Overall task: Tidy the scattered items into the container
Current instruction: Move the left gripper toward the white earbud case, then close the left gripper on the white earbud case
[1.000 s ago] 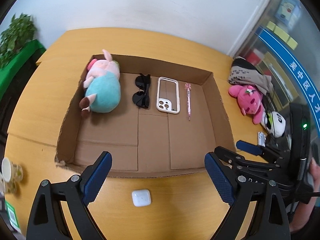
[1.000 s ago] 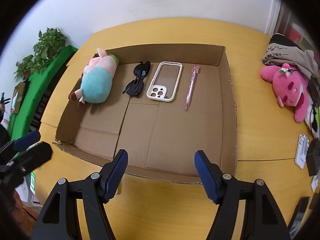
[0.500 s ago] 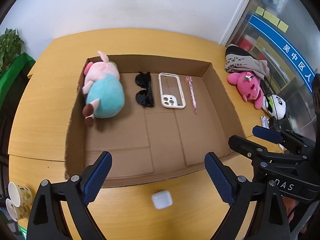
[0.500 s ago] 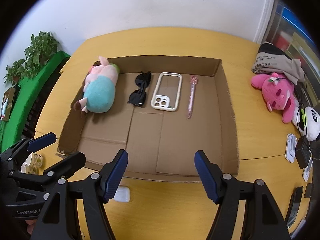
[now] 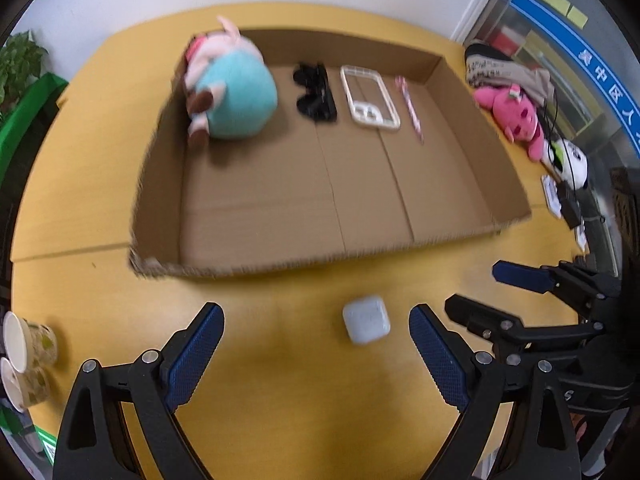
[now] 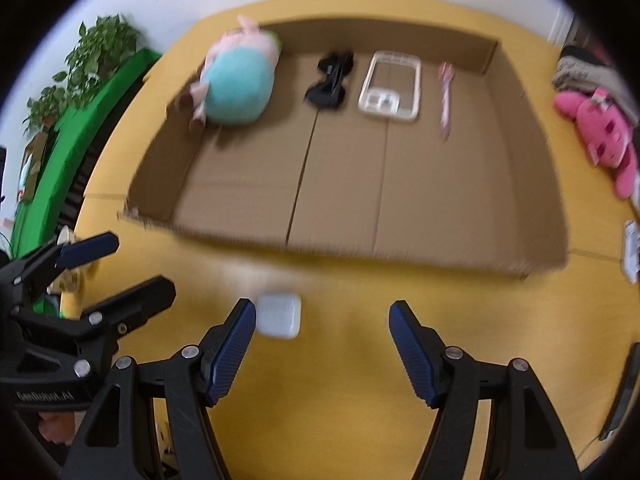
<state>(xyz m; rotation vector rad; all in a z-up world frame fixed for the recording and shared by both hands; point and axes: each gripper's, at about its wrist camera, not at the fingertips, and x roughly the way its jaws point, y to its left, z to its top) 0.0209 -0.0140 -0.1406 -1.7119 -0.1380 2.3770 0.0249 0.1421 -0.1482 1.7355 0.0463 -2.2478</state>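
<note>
A shallow cardboard box (image 5: 280,264) (image 6: 400,258) lies on the yellow table. It holds a pig plush (image 5: 232,96) (image 6: 236,84), black sunglasses (image 5: 316,96) (image 6: 330,84), a white phone case (image 5: 370,98) (image 6: 392,84) and a pink pen (image 5: 412,108) (image 6: 446,94). A white earbud case (image 5: 366,319) (image 6: 279,316) lies on the table in front of the box. My left gripper (image 5: 316,354) is open, the case just ahead between its fingers, nearer the right one. My right gripper (image 6: 322,350) is open, the case beside its left fingertip.
A pink plush (image 5: 518,114) (image 6: 600,128), a panda toy (image 5: 572,160) and a bag (image 5: 508,68) sit right of the box. Paper cups (image 5: 28,344) stand at the left table edge. A plant (image 6: 88,64) stands at the far left.
Both grippers have pulled back and down toward the near table. The earbud case now sits closer to both sets of fingers. Both stay open.
</note>
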